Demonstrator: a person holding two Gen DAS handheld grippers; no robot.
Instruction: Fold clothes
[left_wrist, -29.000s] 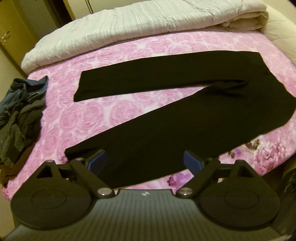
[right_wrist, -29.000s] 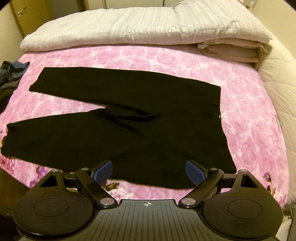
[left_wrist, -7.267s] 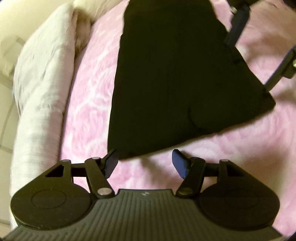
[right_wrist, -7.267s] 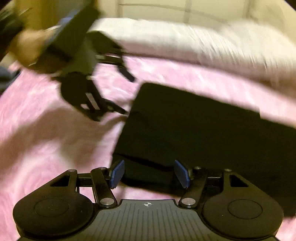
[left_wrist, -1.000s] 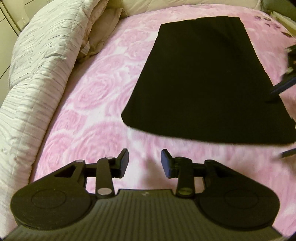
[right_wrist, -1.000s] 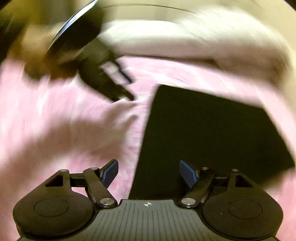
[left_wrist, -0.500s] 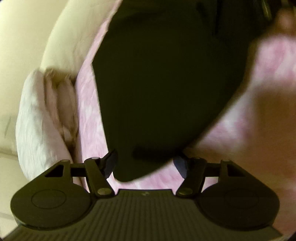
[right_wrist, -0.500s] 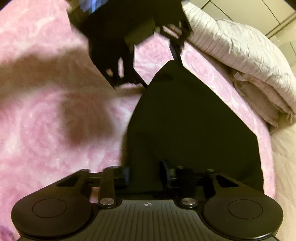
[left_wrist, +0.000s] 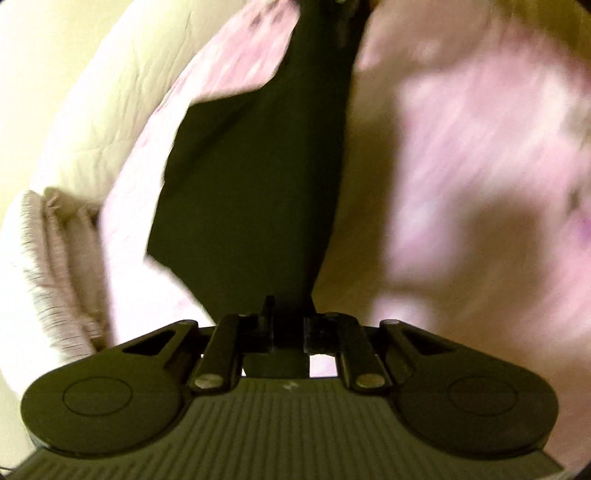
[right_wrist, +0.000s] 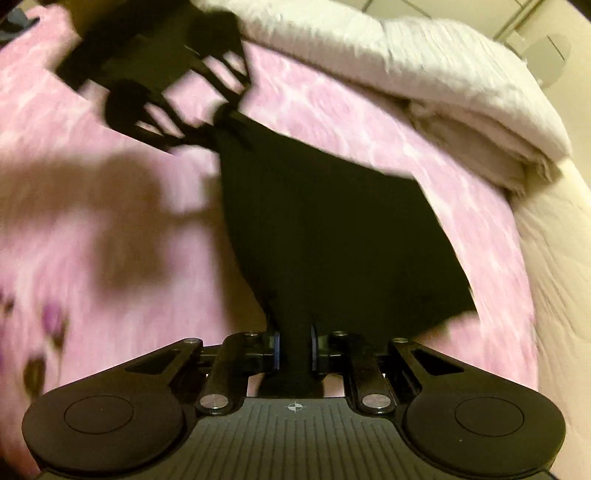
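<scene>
Black trousers (right_wrist: 332, 236) pinched in both claws (left (left_wrist: 290, 328), right (right_wrist: 294, 350)), lifted off bedsheet (right_wrist: 92, 236)

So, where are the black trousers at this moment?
The black trousers hang over the pink bedsheet, an edge pinched in both the left gripper and the right gripper.

One black garment (right_wrist: 332, 229), folded, lying on the pink floral bedspread (right_wrist: 110, 236) with one edge lifted off it.

Two grippers: left gripper (left_wrist: 289, 328) and right gripper (right_wrist: 294, 350), each with two fingers, four fingers in all, both pairs pinched on that lifted edge of the garment.

One pink floral bedspread under the garment.

One white ribbed quilt (right_wrist: 424, 62) rolled along the far side of the bedspread.

One beige folded blanket (right_wrist: 480, 147) tucked under the quilt.

One cream quilted surface (right_wrist: 554, 258) beside the bedspread.
</scene>
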